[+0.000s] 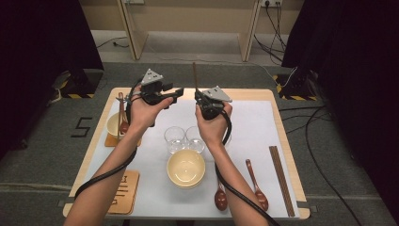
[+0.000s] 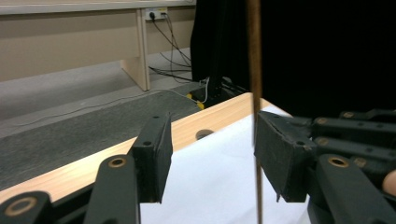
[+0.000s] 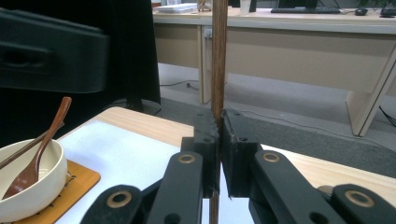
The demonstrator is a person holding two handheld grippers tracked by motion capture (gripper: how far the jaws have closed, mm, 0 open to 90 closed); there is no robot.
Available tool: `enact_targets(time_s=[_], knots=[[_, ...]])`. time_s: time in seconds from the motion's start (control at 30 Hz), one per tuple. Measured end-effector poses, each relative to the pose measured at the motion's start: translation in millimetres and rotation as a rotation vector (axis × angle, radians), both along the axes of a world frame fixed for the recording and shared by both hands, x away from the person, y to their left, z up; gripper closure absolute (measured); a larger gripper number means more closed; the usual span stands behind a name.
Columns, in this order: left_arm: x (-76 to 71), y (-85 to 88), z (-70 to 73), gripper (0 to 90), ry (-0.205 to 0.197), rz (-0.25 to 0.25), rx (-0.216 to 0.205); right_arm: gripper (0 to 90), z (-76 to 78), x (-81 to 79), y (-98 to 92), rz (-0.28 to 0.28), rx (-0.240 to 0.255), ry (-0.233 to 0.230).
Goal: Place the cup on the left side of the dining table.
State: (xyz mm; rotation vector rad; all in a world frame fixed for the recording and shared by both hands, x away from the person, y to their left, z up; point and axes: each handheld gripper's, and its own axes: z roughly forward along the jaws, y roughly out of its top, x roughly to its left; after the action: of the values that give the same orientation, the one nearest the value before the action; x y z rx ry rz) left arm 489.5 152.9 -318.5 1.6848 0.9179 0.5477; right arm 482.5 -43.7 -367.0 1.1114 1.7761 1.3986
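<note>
My right gripper (image 1: 197, 97) is shut on a dark wooden chopstick (image 1: 194, 77), held upright above the far middle of the table. In the right gripper view the pads (image 3: 205, 135) clamp the chopstick (image 3: 218, 60), which rises past the top edge. My left gripper (image 1: 179, 92) sits just left of it, level, its jaws pointing at the stick. In the left gripper view that gripper (image 2: 212, 154) is open, and the chopstick (image 2: 254, 60) stands between the jaws, close against the right pad (image 2: 280, 158). I cannot tell whether it touches.
A cream bowl (image 1: 114, 125) holding a wooden spoon (image 1: 123, 123) sits on a coaster at the left. Two glasses (image 1: 175, 138) (image 1: 195, 136) and an empty bowl (image 1: 186, 168) stand mid-table. Two spoons (image 1: 220, 197) (image 1: 256, 188) and more chopsticks (image 1: 281, 179) lie front right. A wooden board (image 1: 124, 190) lies front left.
</note>
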Motion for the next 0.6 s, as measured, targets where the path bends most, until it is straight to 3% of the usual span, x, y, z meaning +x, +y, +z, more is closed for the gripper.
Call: enact_targets(time_s=[0.3, 0.6], knots=[[7.2, -18.8, 6.2, 53.5, -0.004, -0.015, -0.046, 85.5, -0.9, -1.5, 4.5, 0.009, -0.014, -0.006], [16.2, -31.0, 3.3, 61.7, 0.003, -0.015, -0.052, 85.5, -0.6, -3.9, 6.9, 0.016, -0.021, -0.012]])
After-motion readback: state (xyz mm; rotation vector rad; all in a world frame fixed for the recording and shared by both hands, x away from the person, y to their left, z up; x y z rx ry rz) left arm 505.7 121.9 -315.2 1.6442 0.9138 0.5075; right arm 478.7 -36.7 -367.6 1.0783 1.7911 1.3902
